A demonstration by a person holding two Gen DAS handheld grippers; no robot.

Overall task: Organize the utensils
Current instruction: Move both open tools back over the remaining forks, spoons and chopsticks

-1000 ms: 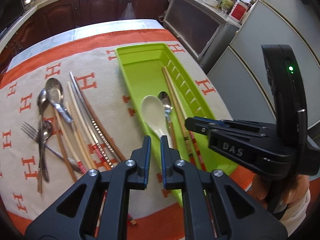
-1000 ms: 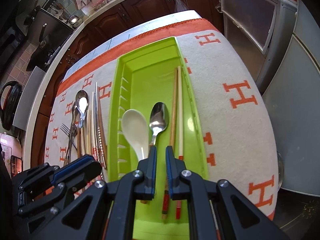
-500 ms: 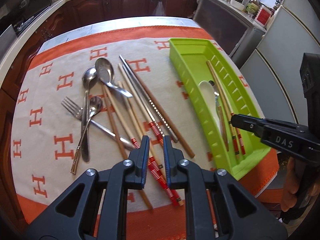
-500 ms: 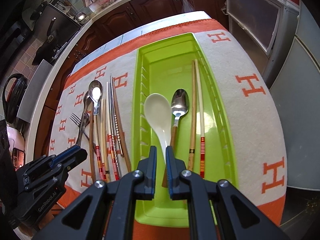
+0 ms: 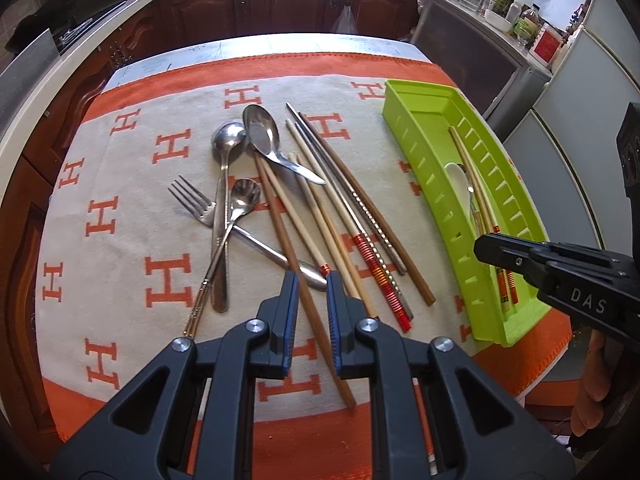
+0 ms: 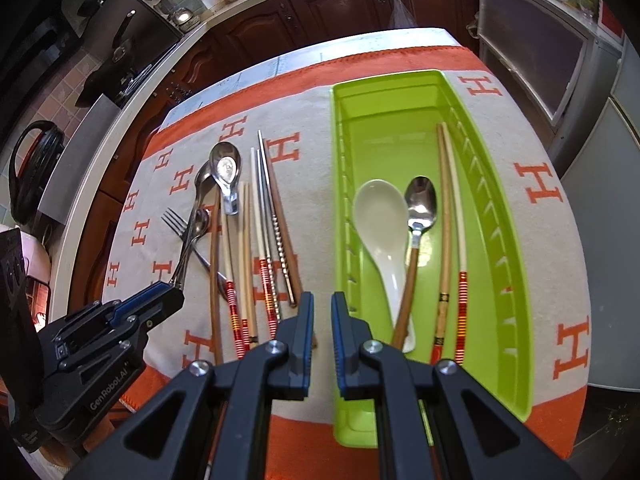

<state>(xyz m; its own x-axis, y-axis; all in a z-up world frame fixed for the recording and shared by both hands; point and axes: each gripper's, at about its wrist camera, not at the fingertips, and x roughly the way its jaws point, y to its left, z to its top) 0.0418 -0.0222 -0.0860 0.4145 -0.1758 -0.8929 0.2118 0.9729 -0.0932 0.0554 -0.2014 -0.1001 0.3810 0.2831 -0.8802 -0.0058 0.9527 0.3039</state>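
A lime-green tray [image 5: 404, 128] [image 6: 388, 79] lies on the right of an orange-and-cream cloth [image 5: 128, 248]. In it are a white ceramic spoon [image 6: 378, 208], a metal spoon with a wooden handle [image 6: 420, 200] and two chopsticks [image 6: 452, 208]. Loose on the cloth to its left are a fork [image 5: 192, 204], three metal spoons [image 5: 228, 140] and several chopsticks [image 5: 340, 208]. My left gripper [image 5: 312, 280] [image 6: 176, 296] hovers over the near ends of those chopsticks, its jaws nearly together and empty. My right gripper [image 6: 322, 300] [image 5: 486, 246] hangs over the tray's near left wall, likewise narrow and empty.
The cloth covers a small table whose near edge lies just under both grippers. Dark wood cabinets run along the back, a counter with bottles [image 5: 520, 20] stands at the back right, and grey cabinet doors [image 5: 580, 100] stand close on the right. A person's hand [image 5: 592, 400] holds the right gripper.
My left gripper has swung left from the tray to above the loose utensils, its jaws a touch wider. My right gripper has drifted left, from the tray's middle to its left wall.
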